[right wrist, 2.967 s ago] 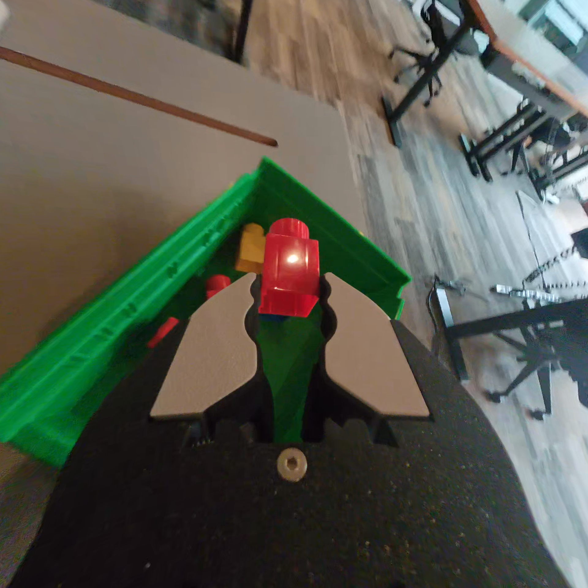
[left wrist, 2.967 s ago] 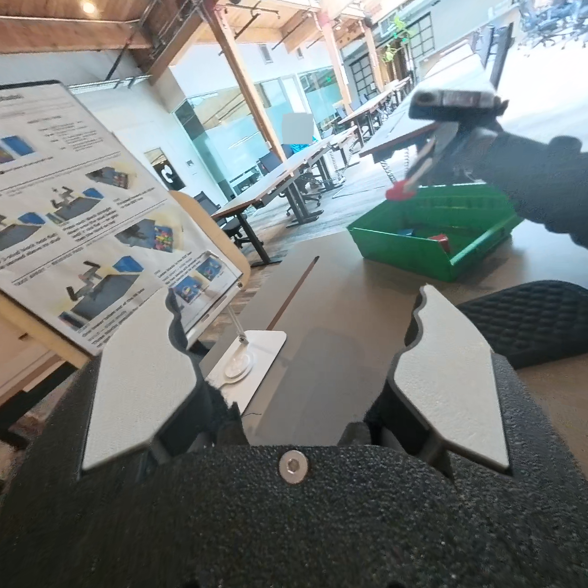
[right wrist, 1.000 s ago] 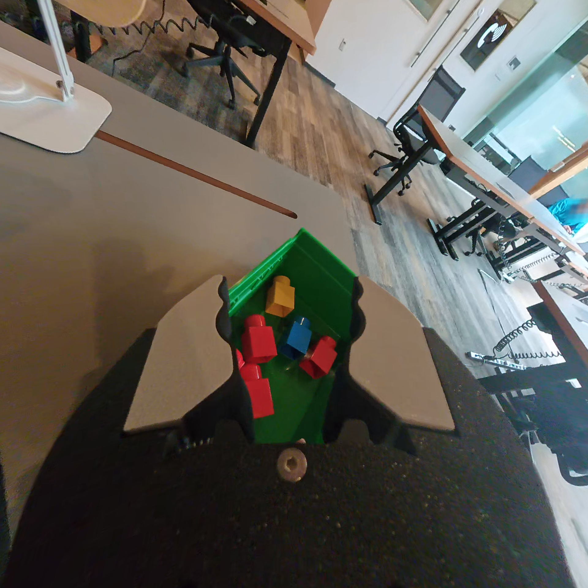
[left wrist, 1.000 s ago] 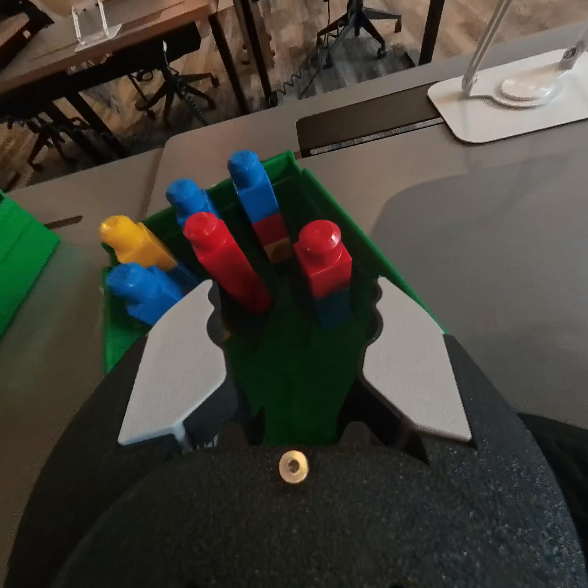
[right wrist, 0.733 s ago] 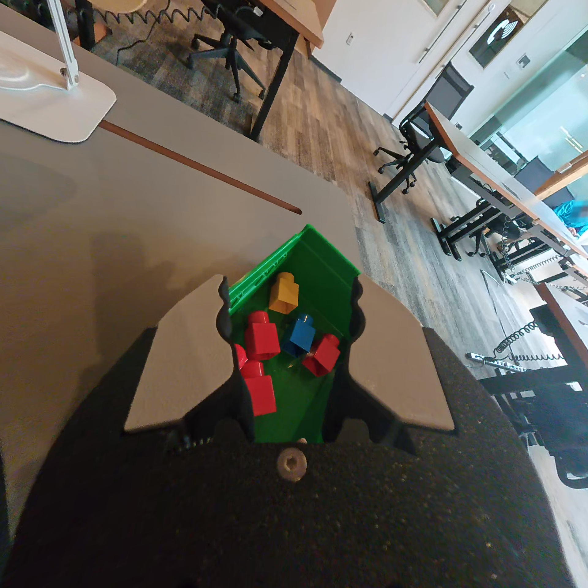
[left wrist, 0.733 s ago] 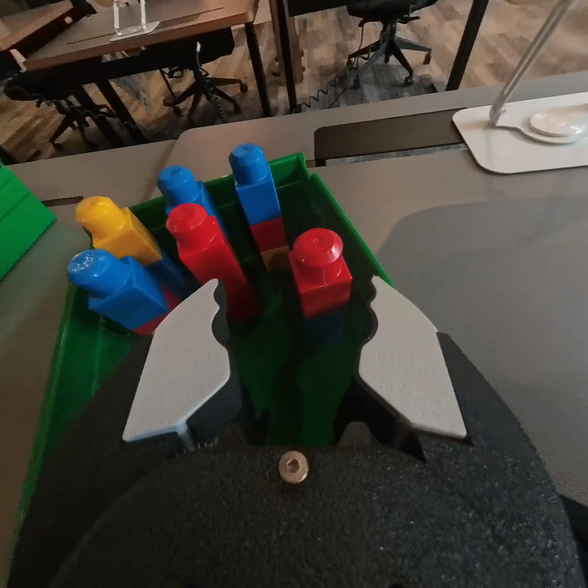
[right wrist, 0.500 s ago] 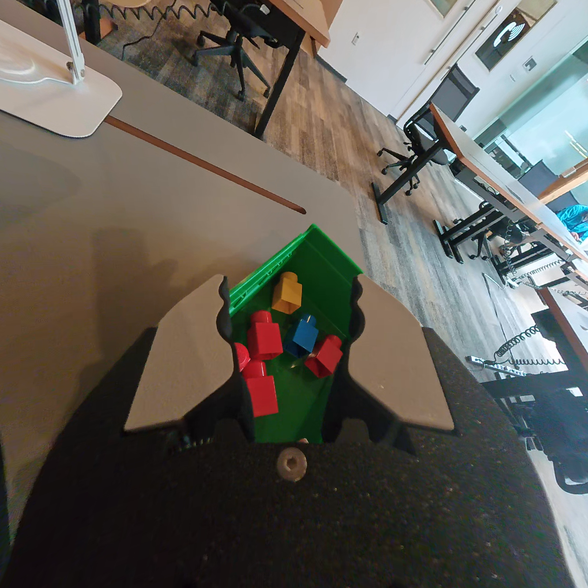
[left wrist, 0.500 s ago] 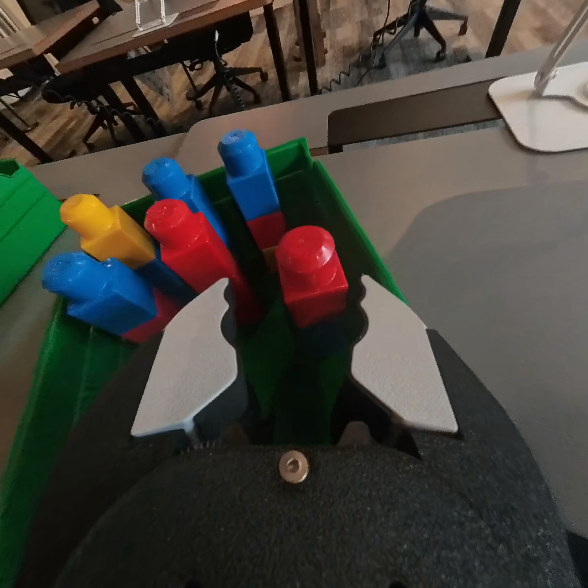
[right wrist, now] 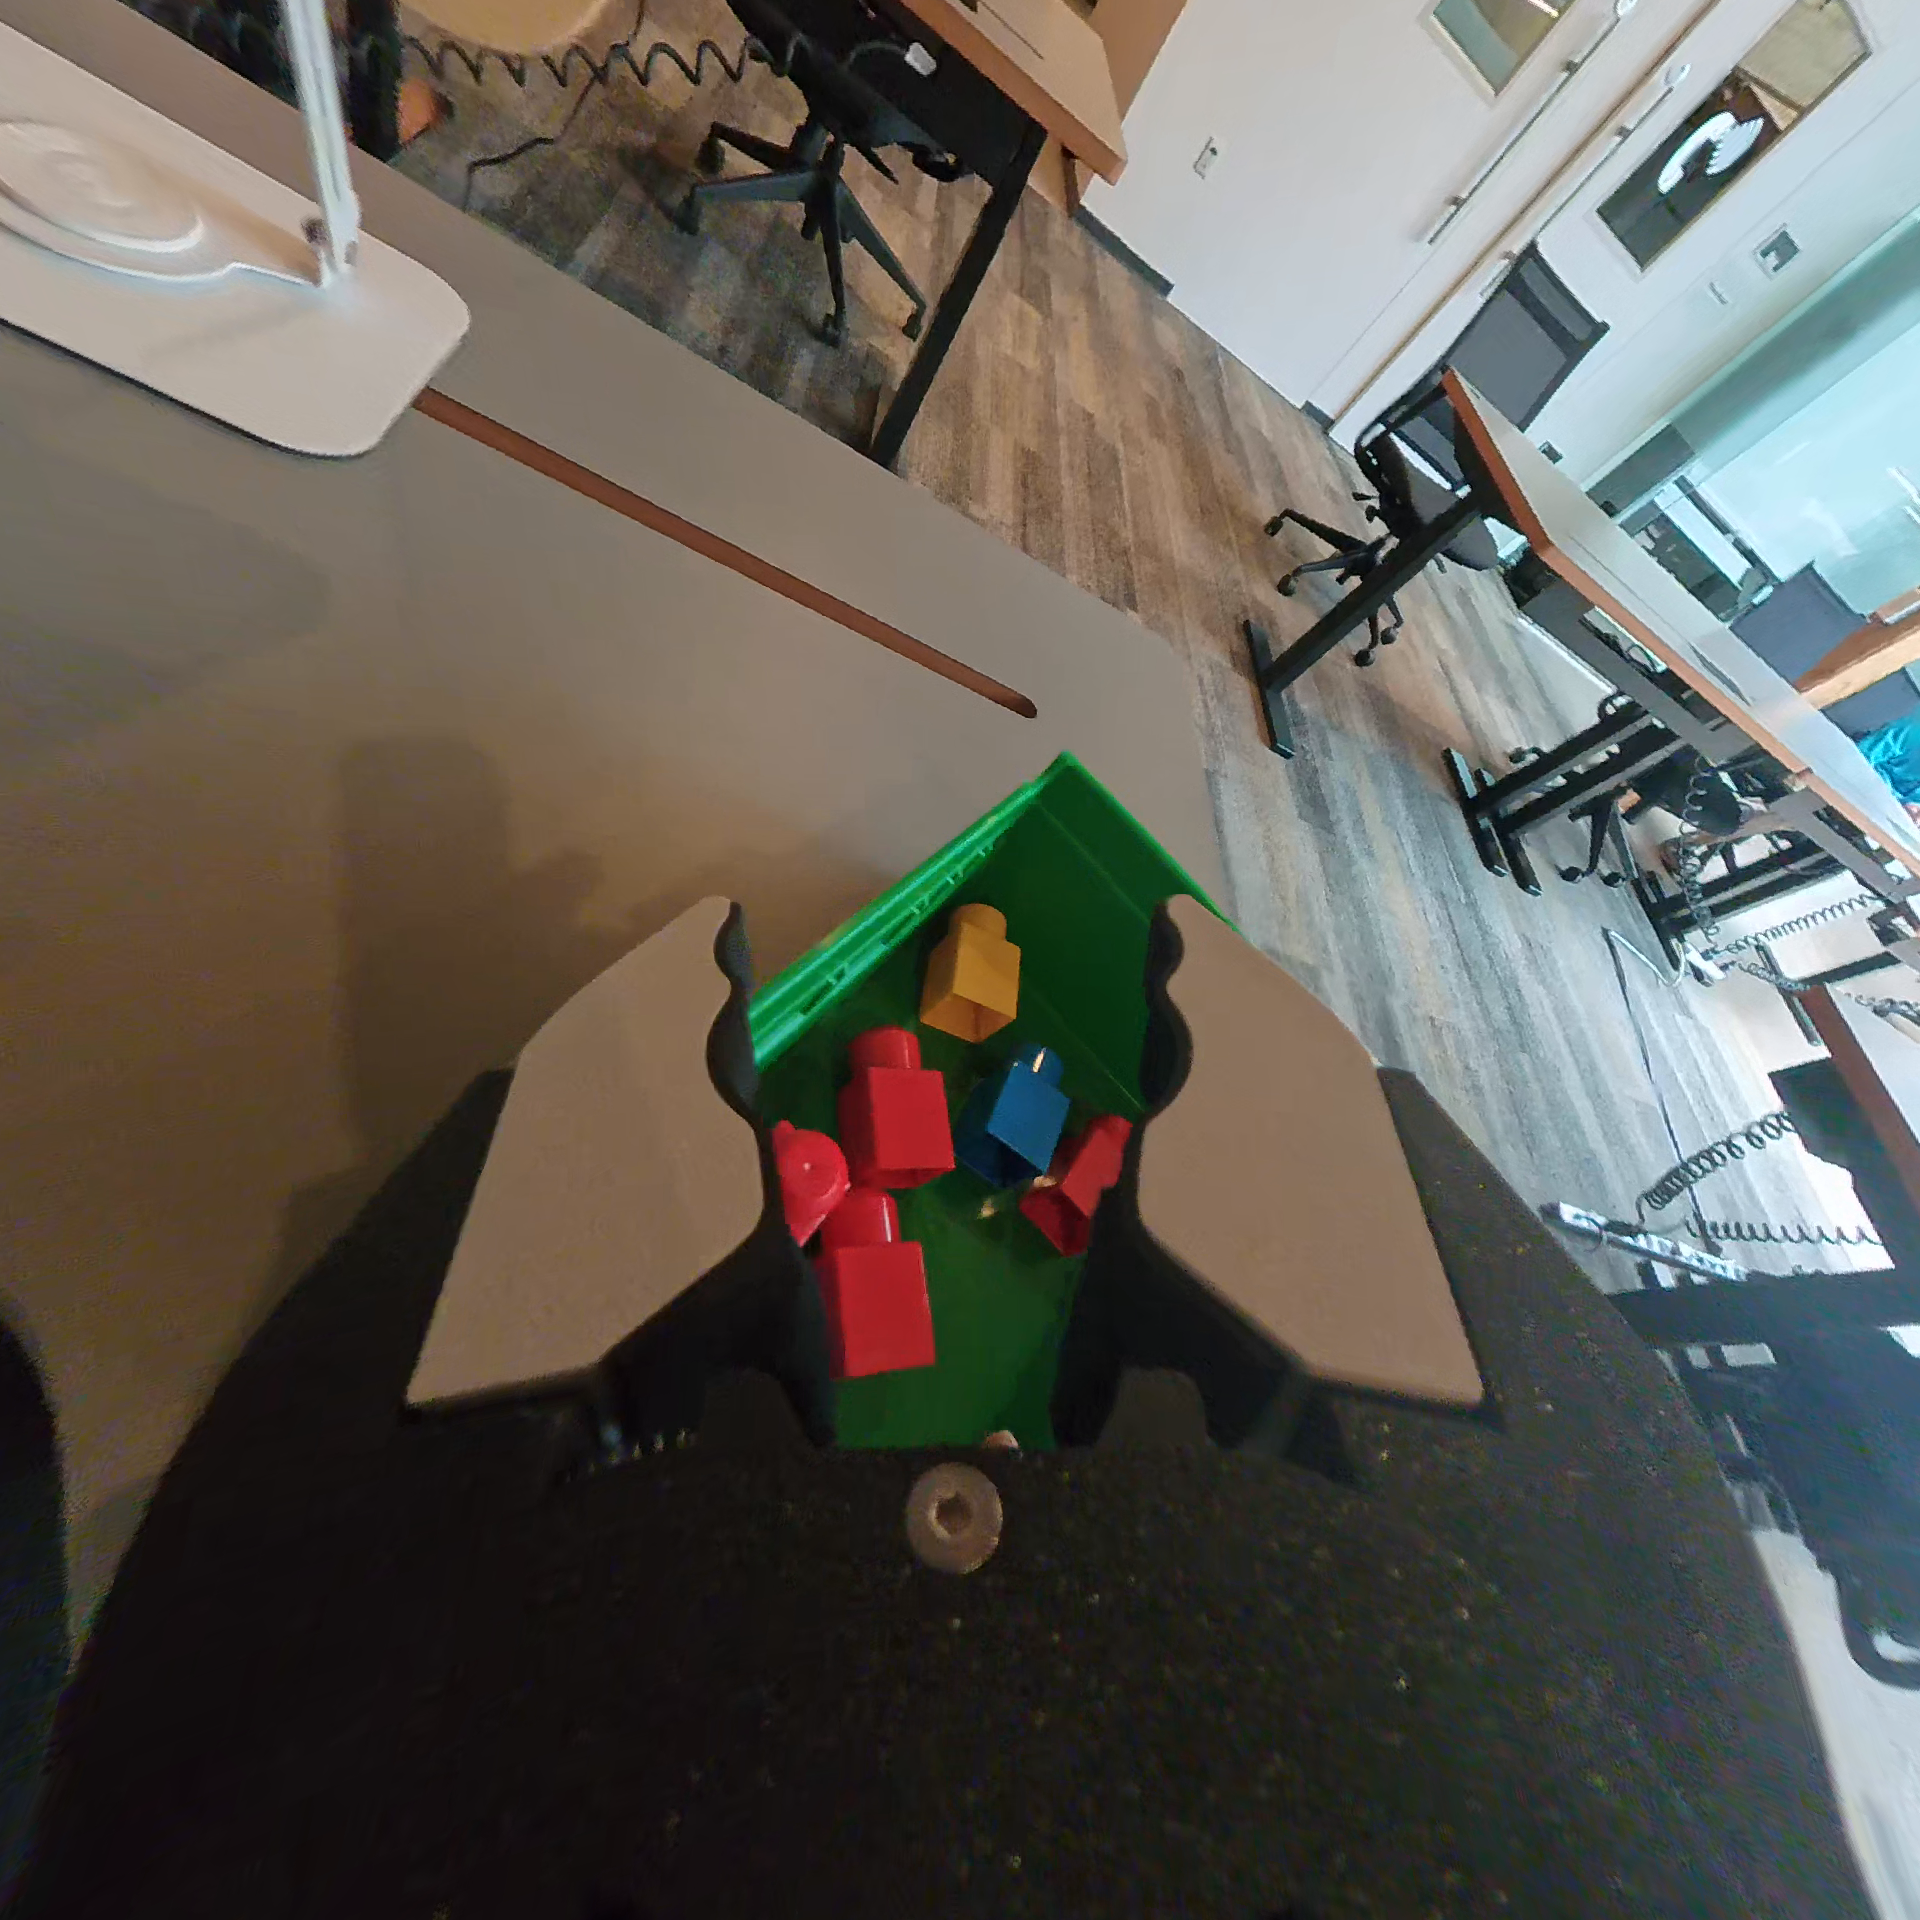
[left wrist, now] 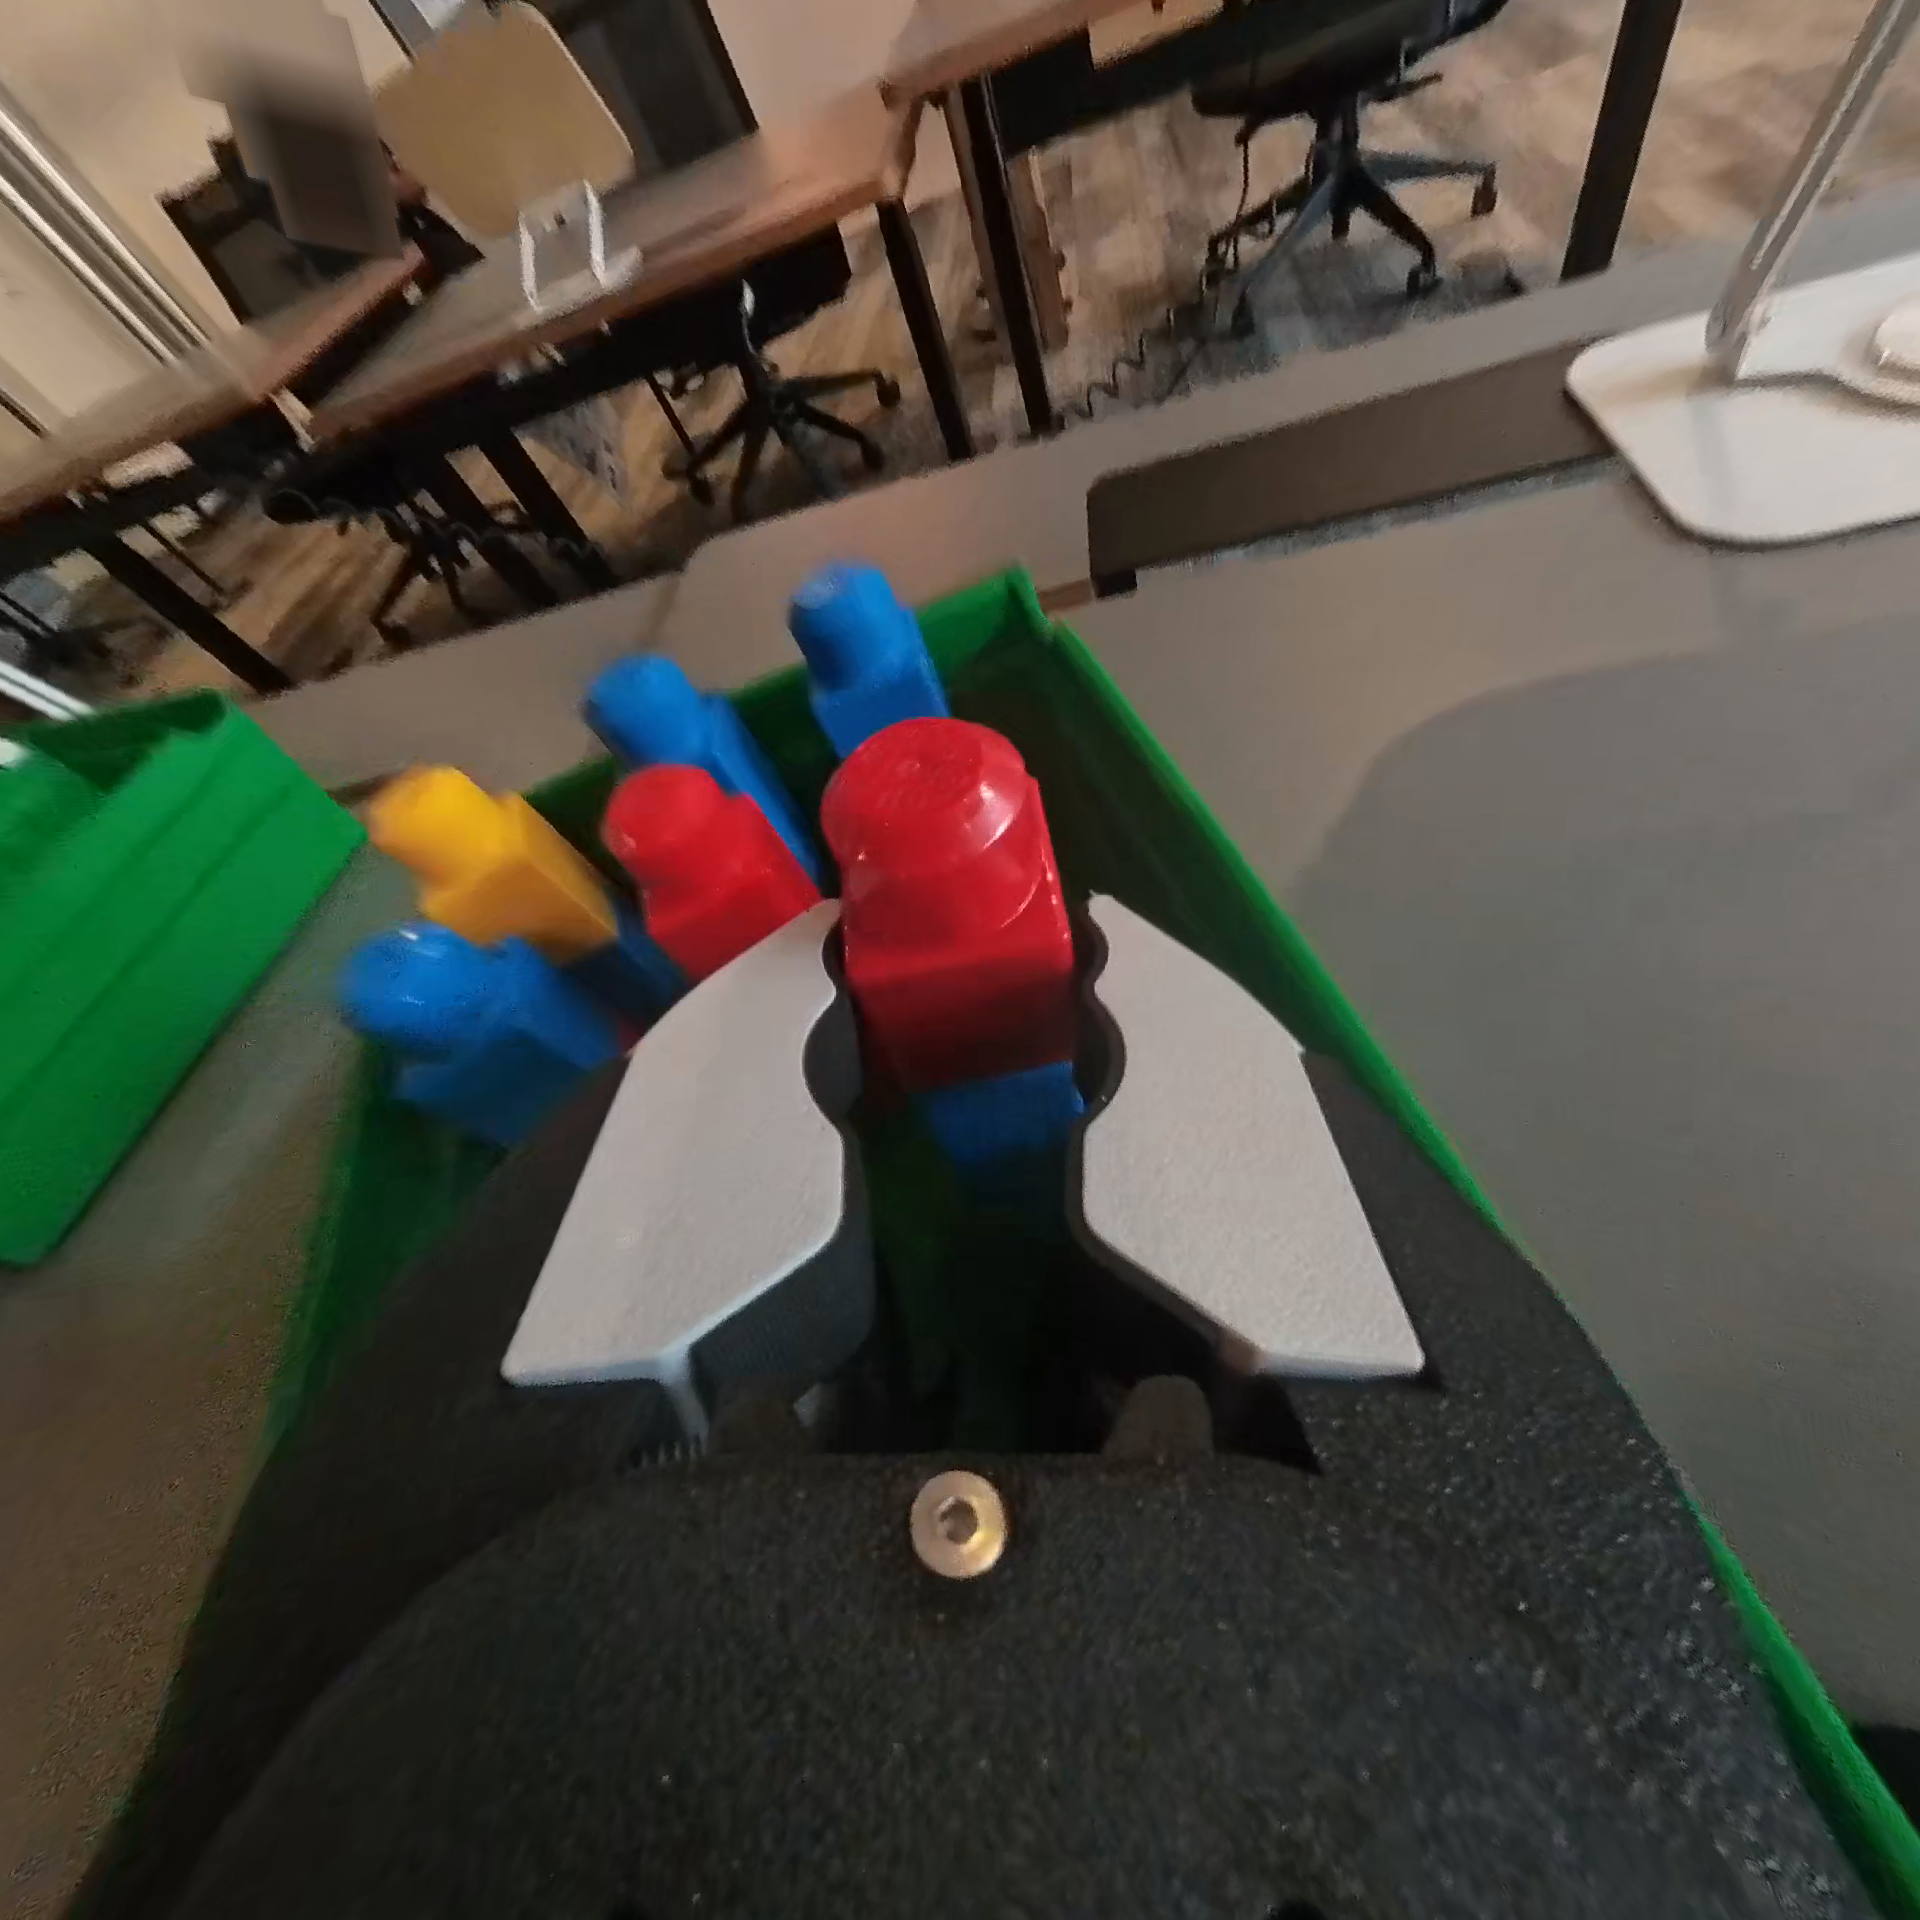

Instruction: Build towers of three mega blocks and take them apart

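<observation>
In the left wrist view a green bin [left wrist: 1195, 831] holds several standing block towers. The nearest has a red block [left wrist: 951, 935] on a blue block [left wrist: 1003, 1122]. My left gripper [left wrist: 961, 925] is shut on that red block, one finger on each side. Behind stand towers topped yellow [left wrist: 478, 862], blue [left wrist: 468, 1029], red [left wrist: 696, 873] and blue [left wrist: 862, 655]. In the right wrist view my right gripper [right wrist: 945, 914] hangs open and empty above another green bin [right wrist: 1070, 862] of loose blocks: yellow [right wrist: 971, 987], blue [right wrist: 1018, 1117] and several red ones [right wrist: 894, 1112].
A further green bin [left wrist: 135, 935] sits to the left on the grey table. A white lamp base [left wrist: 1766, 436] stands at the back; it also shows in the right wrist view [right wrist: 208, 312]. The table edge is just beyond the loose-block bin. Desks and office chairs stand on the floor beyond. The gap from one gripper's tips to the other's is roughly 65 cm.
My left gripper moved forward and down into the bin and closed on the red-topped tower. My right gripper stayed open over the loose blocks, shifting only slightly.
</observation>
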`<state>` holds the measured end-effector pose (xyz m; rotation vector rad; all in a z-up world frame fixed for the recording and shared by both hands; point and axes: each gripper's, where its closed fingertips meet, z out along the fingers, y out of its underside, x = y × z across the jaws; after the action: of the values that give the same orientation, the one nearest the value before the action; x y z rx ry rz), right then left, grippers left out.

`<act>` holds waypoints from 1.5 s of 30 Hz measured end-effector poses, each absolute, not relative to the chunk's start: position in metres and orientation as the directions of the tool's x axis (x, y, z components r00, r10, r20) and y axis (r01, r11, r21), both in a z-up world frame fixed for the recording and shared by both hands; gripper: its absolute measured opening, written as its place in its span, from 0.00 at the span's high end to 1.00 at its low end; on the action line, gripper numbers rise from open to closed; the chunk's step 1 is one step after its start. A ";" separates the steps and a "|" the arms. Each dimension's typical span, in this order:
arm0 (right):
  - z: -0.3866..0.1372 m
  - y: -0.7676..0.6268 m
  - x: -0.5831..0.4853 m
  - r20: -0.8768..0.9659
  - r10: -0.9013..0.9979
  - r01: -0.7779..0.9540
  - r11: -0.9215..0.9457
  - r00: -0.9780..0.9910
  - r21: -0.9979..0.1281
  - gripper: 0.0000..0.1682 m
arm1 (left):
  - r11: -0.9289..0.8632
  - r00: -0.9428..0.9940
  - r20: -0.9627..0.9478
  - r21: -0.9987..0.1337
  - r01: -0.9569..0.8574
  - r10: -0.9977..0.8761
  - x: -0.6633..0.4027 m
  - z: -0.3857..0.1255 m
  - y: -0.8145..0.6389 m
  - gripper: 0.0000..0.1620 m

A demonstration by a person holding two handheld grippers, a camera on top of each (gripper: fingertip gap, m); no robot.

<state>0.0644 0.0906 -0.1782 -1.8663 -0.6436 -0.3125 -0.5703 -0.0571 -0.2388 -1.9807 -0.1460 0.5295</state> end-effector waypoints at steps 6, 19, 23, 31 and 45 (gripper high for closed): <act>-0.171 0.084 0.038 0.470 0.359 0.556 -0.186 0.806 -0.810 0.57 | -0.288 0.894 -0.314 -0.931 -0.224 0.319 -0.553 -0.158 -0.069 0.77; -0.133 -0.009 -0.127 0.457 0.732 0.349 0.312 0.505 -0.884 0.54 | 0.079 0.990 -0.133 -0.989 -0.129 -0.050 -0.417 -0.074 -0.066 0.78; -0.136 -0.056 -0.189 0.468 0.793 0.230 0.408 0.391 -0.884 0.53 | 0.099 0.979 -0.094 -0.992 -0.077 -0.181 -0.373 -0.077 -0.063 0.77; -0.158 -0.074 -0.258 0.489 0.780 0.196 0.449 0.391 -0.872 0.54 | 0.096 0.914 -0.028 -0.995 0.012 -0.405 -0.299 -0.084 -0.069 0.77; -0.160 -0.066 -0.268 0.560 0.709 0.240 0.509 0.428 -0.827 0.70 | 0.085 0.858 0.013 -0.994 0.066 -0.514 -0.268 -0.089 -0.074 0.78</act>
<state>-0.2682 -0.0662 -0.1598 -1.0378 -1.1296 0.3702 -0.2675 -0.0738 -0.0893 -1.4287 0.3841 -0.4478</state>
